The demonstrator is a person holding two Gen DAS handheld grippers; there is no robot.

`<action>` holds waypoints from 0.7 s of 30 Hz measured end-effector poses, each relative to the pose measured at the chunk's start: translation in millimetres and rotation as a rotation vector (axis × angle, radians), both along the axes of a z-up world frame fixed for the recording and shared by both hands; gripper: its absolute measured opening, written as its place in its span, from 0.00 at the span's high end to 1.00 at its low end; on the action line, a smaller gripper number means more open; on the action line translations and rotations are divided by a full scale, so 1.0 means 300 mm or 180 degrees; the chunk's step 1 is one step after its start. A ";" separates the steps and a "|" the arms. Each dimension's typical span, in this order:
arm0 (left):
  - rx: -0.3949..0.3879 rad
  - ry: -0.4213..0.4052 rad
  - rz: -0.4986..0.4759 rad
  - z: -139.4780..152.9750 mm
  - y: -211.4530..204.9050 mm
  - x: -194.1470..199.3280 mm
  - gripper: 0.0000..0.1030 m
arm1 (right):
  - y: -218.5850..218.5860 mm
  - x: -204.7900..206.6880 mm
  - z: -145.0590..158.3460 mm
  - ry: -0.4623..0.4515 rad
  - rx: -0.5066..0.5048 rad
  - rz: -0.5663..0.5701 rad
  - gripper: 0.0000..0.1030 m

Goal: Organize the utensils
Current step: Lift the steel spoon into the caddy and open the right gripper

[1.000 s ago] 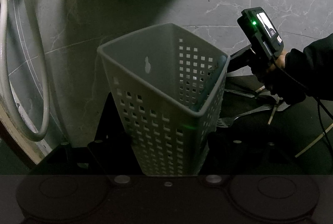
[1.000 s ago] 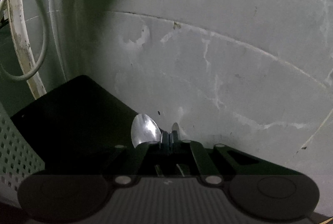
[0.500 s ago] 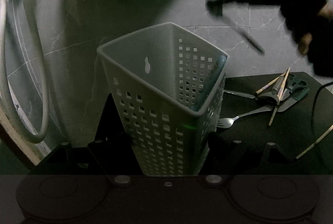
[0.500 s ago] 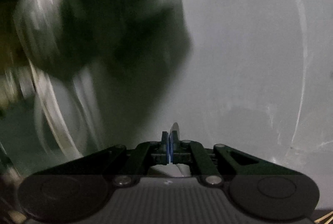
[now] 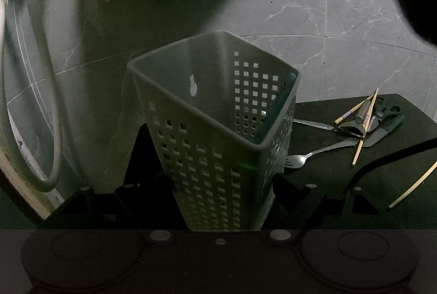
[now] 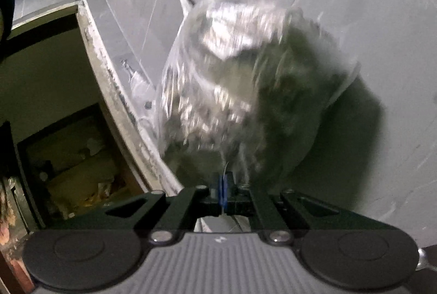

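The left gripper (image 5: pixel 221 208) clamps the perforated basket (image 5: pixel 215 127), tilted on the dark mat (image 5: pixel 355 165). Right of it lie a fork (image 5: pixel 314 154), chopsticks (image 5: pixel 366 127), a peeler (image 5: pixel 355 121) and a knife (image 5: pixel 382 130). The right gripper (image 6: pixel 222 191), jaws pinched on a thin spoon edge, should swing over the rim, handle down, before letting go.

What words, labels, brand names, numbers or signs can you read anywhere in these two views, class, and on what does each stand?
None can be read.
The perforated basket held in the left claw shows only square holes and a keyhole-shaped cutout, no lettering.
The fork, chopsticks and scissors on the dark mat carry no legible marks.
The right claw housing bears a small emblem, too small to read.
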State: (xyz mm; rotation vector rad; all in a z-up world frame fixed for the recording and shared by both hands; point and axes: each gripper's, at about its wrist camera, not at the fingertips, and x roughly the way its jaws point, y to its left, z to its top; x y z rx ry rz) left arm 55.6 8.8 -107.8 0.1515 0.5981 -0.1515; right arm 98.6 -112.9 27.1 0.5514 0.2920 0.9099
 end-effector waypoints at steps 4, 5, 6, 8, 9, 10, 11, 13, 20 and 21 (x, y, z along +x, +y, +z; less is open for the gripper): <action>-0.0003 -0.0001 -0.0008 0.000 0.002 0.003 0.18 | 0.020 0.010 -0.075 0.0136 -0.0028 0.0058 0.99; -0.0007 -0.0004 -0.0007 0.000 0.002 0.004 0.18 | 0.017 0.007 -0.094 0.0172 -0.0056 0.0066 0.99; -0.0010 -0.0006 -0.0007 0.000 0.002 0.004 0.18 | 0.014 0.005 -0.113 0.0218 -0.0088 0.0069 0.99; -0.0013 -0.0011 -0.0008 -0.001 0.002 0.003 0.18 | 0.002 0.002 -0.145 0.0304 -0.0141 0.0074 0.99; -0.0015 -0.0012 -0.0010 -0.001 0.002 0.004 0.18 | -0.003 -0.001 -0.158 0.0342 -0.0185 0.0079 0.99; -0.0015 -0.0013 -0.0015 -0.001 0.002 0.005 0.18 | -0.004 -0.006 -0.168 0.0359 -0.0231 0.0075 0.99; -0.0015 -0.0016 -0.0020 -0.001 0.002 0.007 0.18 | -0.011 -0.011 -0.177 0.0375 -0.0279 0.0085 0.99; -0.0015 -0.0020 -0.0030 -0.002 0.003 0.012 0.18 | -0.028 -0.020 -0.187 0.0401 -0.0383 0.0077 0.98; -0.0011 -0.0035 -0.0054 -0.004 0.006 0.017 0.18 | -0.043 -0.036 -0.205 0.0428 -0.0550 -0.0022 0.98; -0.0010 -0.0032 -0.0057 -0.004 0.006 0.018 0.18 | -0.046 -0.032 -0.204 0.0418 -0.0525 -0.0033 0.98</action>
